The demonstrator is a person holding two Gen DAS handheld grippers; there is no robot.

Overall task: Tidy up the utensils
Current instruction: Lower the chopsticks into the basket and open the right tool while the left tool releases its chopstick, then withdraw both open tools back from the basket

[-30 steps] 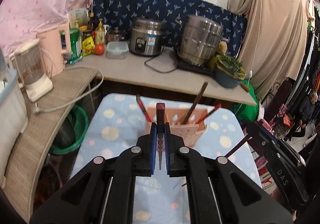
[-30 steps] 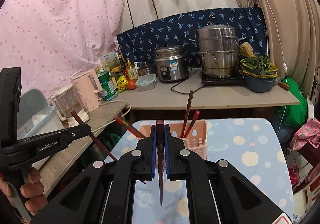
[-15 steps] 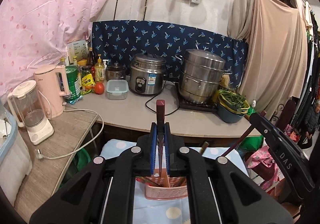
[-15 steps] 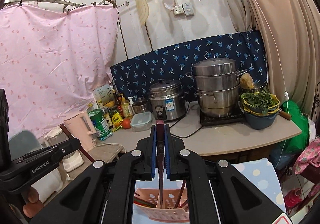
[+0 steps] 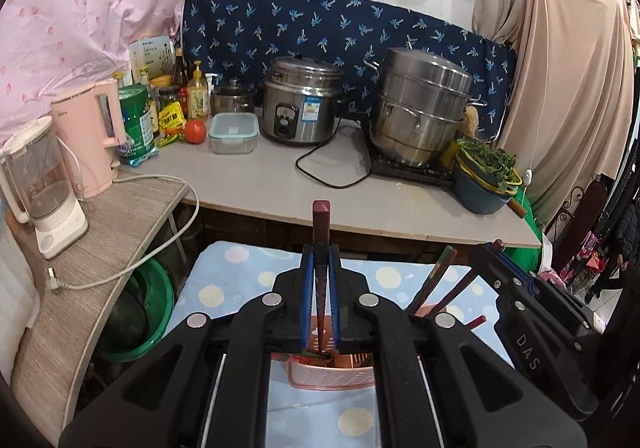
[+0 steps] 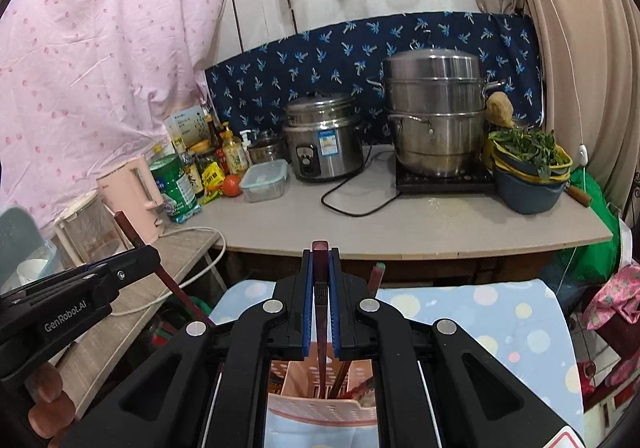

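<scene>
Both your left gripper (image 5: 320, 280) and right gripper (image 6: 320, 288) pinch a chopstick (image 5: 321, 224) right above the basket (image 6: 320, 410); drop crooked and tips could snag the rim.

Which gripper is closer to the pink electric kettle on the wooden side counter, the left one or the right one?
Left. The left gripper sits on the side of the pink electric kettle, just in front of it. The right gripper is further across, beyond the pink slotted utensil basket.

Chopsticks (image 5: 434, 282) crowd holder (image 5: 332, 370), seemingly.
</scene>
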